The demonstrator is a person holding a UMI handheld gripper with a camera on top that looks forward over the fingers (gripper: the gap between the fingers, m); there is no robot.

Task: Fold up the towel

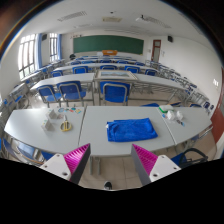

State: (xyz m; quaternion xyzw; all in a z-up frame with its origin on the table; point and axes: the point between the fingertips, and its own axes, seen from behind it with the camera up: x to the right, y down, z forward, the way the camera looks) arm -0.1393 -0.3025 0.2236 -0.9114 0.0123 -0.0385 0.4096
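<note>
A blue towel (131, 130) lies spread flat on the light grey table (95, 132), beyond the fingers and a little to the right. My gripper (112, 163) is held well back from the table and above the floor. Its fingers are open wide with nothing between them. The magenta pads (72, 160) show on both inner faces.
Small glass flasks and bottles (62, 123) stand on the table left of the towel, and pale objects (175, 116) stand at its right end. Rows of desks with blue chairs (113, 92) fill the room behind. A green chalkboard (107, 44) hangs on the far wall.
</note>
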